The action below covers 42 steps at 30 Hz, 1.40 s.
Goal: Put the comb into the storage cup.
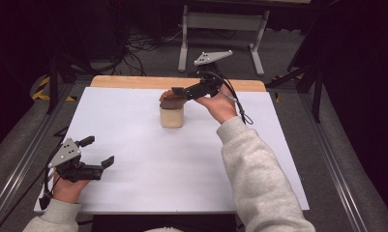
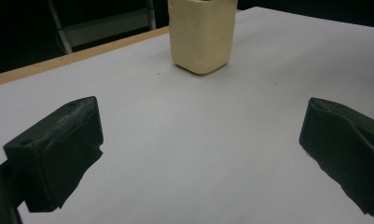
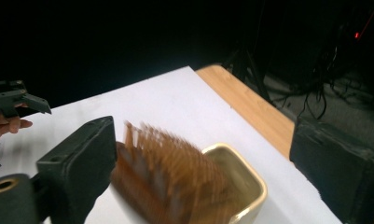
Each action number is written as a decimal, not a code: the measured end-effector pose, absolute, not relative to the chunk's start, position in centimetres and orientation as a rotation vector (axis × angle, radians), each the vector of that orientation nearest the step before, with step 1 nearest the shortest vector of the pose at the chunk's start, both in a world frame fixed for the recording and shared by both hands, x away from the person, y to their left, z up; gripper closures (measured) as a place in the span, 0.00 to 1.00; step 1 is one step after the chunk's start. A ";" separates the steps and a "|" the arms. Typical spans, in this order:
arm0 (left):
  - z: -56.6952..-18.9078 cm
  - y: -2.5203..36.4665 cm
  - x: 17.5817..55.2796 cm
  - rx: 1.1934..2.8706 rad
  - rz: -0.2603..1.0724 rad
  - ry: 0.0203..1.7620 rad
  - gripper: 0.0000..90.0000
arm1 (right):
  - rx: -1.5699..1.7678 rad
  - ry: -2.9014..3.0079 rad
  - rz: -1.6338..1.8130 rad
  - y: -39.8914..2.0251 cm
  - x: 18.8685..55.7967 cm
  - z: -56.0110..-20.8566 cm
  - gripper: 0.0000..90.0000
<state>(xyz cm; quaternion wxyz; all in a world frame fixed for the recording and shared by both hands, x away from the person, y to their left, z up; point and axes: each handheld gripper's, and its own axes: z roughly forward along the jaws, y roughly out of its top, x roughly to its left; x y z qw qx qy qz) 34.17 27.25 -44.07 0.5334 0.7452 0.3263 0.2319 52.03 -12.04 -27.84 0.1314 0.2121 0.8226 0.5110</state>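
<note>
Brush (image 3: pixel 170 182) drops blurred into the cup (image 1: pixel 171 117), bristle end down. Right gripper (image 1: pixel 173 92), directly above the cup, has jaws spread to release it. Left gripper (image 1: pixel 97 151), well apart from the cup, idles with jaws spread.

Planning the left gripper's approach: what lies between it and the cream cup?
Nothing: the left gripper view shows bare white table from the open left gripper to the cream cup. The high view agrees.
</note>
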 end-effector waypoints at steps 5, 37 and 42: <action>-44.1 27.3 34.2 1.772 0.554 0.778 0.01 | 0.591 2.363 1.518 -12.4 51.3 -27.1 0.06; -44.0 27.4 34.2 1.750 0.525 0.773 0.00 | 0.555 2.195 1.544 -22.4 43.1 -26.5 0.01; -44.0 27.4 34.2 1.750 0.516 0.777 0.00 | 0.588 2.183 1.532 -24.3 41.5 -27.8 0.01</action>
